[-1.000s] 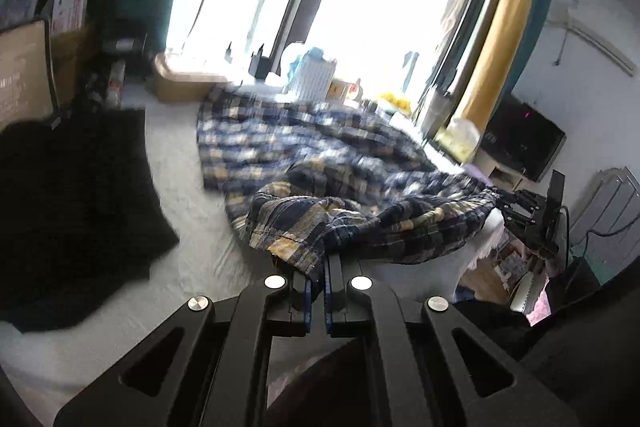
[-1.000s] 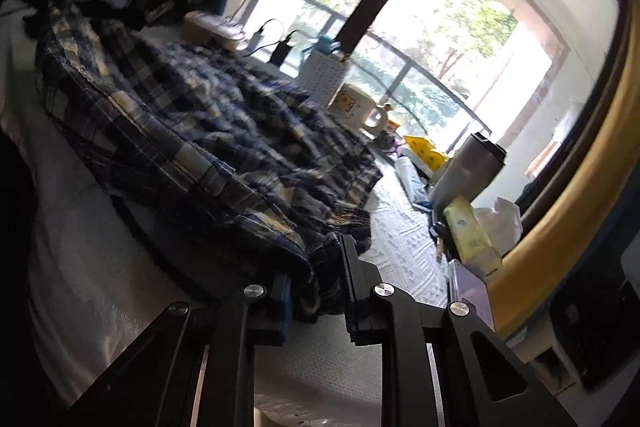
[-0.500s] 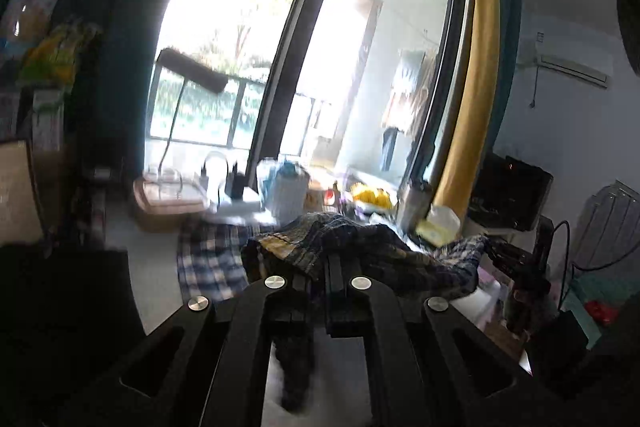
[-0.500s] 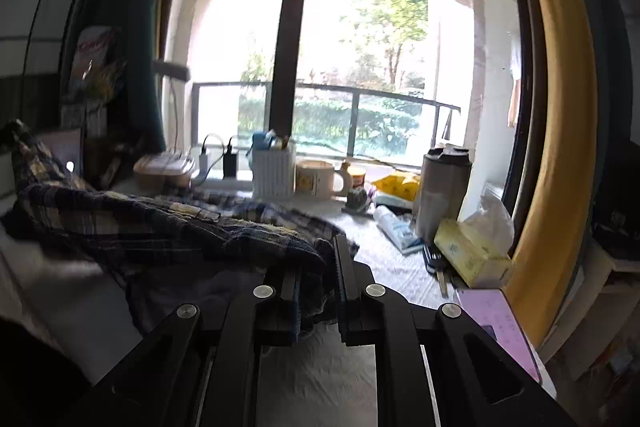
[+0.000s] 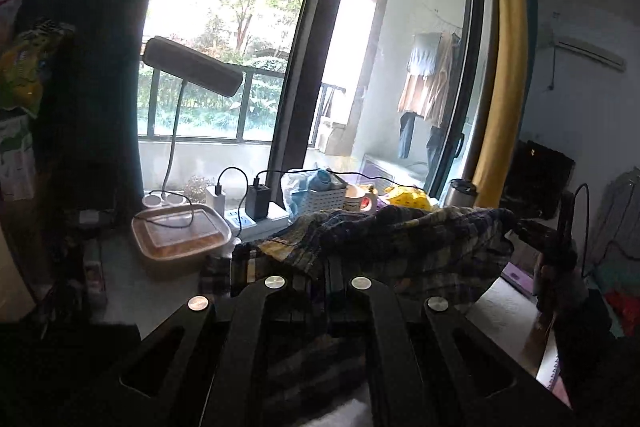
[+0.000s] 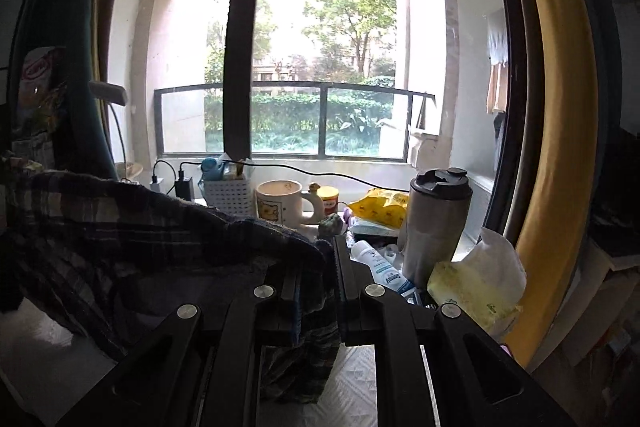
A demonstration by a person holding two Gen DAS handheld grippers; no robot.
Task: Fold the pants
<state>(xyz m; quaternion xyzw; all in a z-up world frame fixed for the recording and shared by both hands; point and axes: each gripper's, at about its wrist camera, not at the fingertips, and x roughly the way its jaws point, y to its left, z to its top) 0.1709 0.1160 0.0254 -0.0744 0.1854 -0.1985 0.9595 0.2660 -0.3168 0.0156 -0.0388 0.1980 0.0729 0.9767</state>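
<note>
Only the right view shows the steel tumbler (image 6: 436, 223) beside the pants (image 6: 132, 227).

Soft woven plaid cloth is making up the pants (image 5: 400, 239), looking matt and rumpled, while the left gripper (image 5: 320, 279) is showing matt black plastic arms studded with 4 shiny metal screws. A brushed-metal tumbler (image 6: 434, 223) is gleaming dully under its black plastic lid, beside a glossy ceramic mug (image 6: 280, 201) and a crinkled plastic tissue pack (image 6: 476, 287)
</note>
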